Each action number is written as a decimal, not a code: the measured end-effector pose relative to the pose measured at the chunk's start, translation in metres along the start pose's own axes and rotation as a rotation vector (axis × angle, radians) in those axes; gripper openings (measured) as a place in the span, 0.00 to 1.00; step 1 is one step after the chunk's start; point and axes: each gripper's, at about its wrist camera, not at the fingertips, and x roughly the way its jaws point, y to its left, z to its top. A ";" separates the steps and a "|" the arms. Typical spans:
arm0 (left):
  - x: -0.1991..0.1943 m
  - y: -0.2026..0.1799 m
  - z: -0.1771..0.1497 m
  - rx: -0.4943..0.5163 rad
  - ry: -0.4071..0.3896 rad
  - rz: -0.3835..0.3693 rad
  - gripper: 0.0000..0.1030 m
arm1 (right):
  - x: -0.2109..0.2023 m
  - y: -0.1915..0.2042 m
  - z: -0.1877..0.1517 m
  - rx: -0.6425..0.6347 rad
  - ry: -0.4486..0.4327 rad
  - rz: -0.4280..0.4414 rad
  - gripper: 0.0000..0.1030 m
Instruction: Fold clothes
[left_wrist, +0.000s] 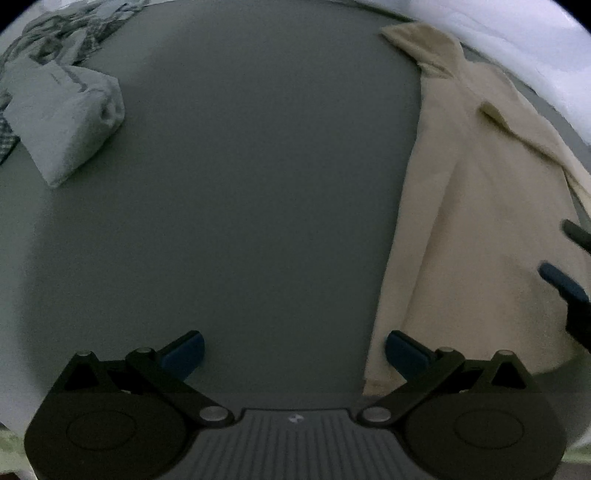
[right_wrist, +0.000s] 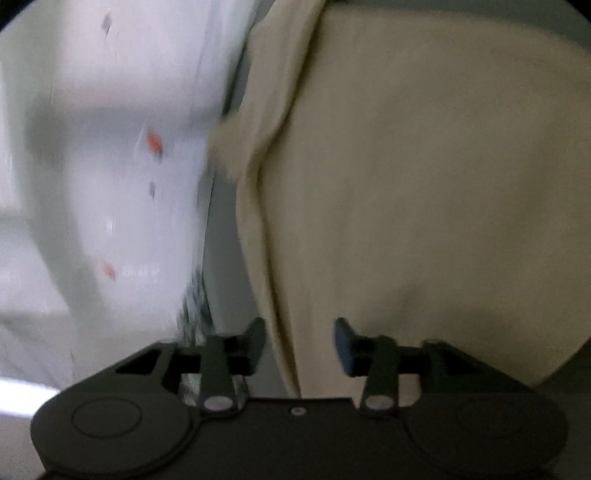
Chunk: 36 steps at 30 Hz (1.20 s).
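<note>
A grey counter (left_wrist: 258, 166) carries a cream garment (left_wrist: 480, 221) at right and folded white cloth (left_wrist: 66, 118) upper left; both grippers' jaws stand spread, pinching nothing.

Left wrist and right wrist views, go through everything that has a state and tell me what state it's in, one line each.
Cream garment: spread out flat on the grey table, not yet folded.
White garment: folded into a bundle.
Patterned cloth: crumpled, unfolded.
Left hand-held gripper: open, empty.
Right hand-held gripper: open over the cream garment's edge, gripping nothing.
</note>
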 end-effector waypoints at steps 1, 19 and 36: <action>-0.002 0.004 -0.001 0.009 0.000 -0.006 1.00 | 0.007 0.008 -0.010 -0.035 0.020 -0.009 0.16; -0.008 0.098 -0.005 0.004 -0.001 0.023 1.00 | 0.088 0.058 -0.078 -0.263 -0.023 -0.243 0.15; 0.002 0.095 0.010 0.107 0.042 0.050 1.00 | 0.094 0.061 -0.092 -0.358 -0.013 -0.250 0.03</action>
